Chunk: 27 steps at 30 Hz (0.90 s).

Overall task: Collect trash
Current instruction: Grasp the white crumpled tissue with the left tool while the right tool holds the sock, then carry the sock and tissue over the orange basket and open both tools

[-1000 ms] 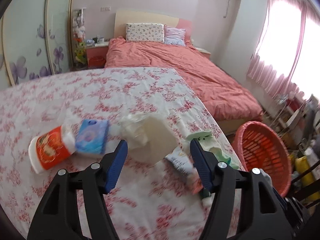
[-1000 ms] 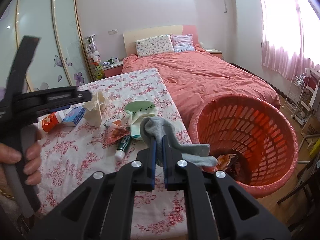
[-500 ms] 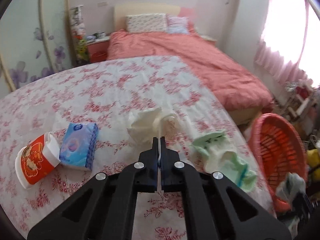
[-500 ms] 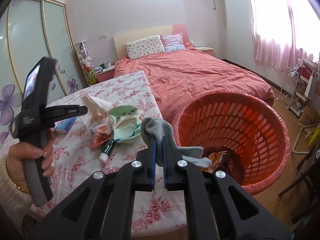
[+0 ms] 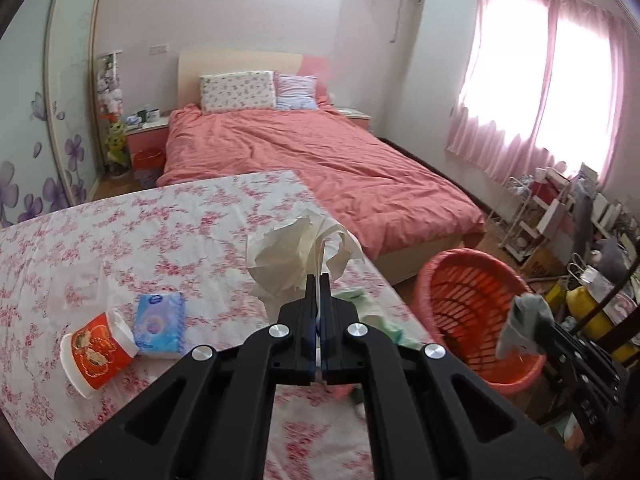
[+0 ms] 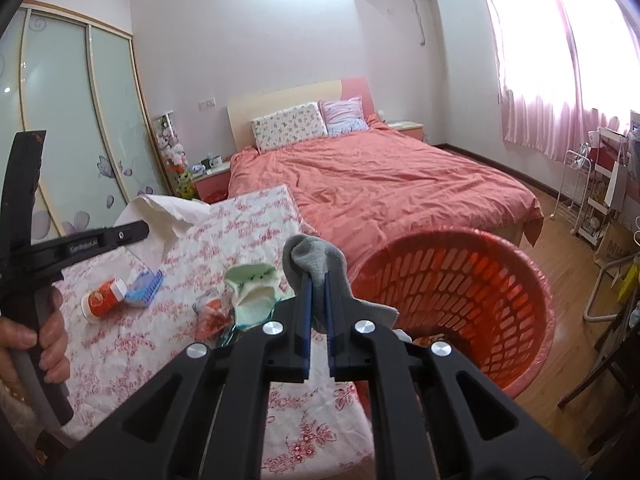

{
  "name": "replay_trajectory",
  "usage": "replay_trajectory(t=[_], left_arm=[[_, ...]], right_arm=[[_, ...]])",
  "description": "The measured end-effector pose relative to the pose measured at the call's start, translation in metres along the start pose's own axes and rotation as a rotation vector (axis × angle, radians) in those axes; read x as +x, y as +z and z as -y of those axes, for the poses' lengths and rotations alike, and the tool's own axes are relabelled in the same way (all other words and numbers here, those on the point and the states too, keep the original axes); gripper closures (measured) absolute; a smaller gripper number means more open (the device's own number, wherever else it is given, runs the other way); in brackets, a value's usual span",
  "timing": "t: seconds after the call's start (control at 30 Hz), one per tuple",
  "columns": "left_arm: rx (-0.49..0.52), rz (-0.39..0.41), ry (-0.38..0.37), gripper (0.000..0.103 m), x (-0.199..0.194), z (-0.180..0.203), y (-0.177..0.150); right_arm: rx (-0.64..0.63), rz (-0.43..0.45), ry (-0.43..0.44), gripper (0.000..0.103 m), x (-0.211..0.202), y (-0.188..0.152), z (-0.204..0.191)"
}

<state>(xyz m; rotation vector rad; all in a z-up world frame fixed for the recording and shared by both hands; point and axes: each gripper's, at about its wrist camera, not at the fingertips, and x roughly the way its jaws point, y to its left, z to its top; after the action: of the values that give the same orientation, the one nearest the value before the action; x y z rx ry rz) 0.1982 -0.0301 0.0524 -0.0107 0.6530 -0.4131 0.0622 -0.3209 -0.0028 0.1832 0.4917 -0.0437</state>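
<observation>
left gripper (image 5: 319,280) clamped on crumpled white tissue (image 5: 296,248), lifted above floral table (image 5: 168,224) left of the basket (image 5: 472,304) | right gripper (image 6: 315,284) pinching soft grey sock (image 6: 316,260) beside basket rim | right view only: wrappers inside slotted orange plastic basket (partly hidden) | left view only: sock dangling over the basket

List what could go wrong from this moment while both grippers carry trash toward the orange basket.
1. The left gripper pinches only a thin fold of the crumpled tissue; it may slip out over the floral table.
2. The grey sock in the right gripper hangs beside the orange basket rim, so a release now might miss.
</observation>
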Motion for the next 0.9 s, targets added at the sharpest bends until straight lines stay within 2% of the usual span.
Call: replay_trajectory(t=[0.5, 0.9], left_arm=[[0.072, -0.016, -0.166, 0.103, 0.009, 0.076, -0.010], [0.116, -0.042, -0.234, 0.103, 0.028, 0.119, -0.015]], right_arm=[[0.054, 0.092, -0.064, 0.096, -0.030, 0.022, 0.038], [0.109, 0.106, -0.106, 0.096, -0.025, 0.023, 0.073]])
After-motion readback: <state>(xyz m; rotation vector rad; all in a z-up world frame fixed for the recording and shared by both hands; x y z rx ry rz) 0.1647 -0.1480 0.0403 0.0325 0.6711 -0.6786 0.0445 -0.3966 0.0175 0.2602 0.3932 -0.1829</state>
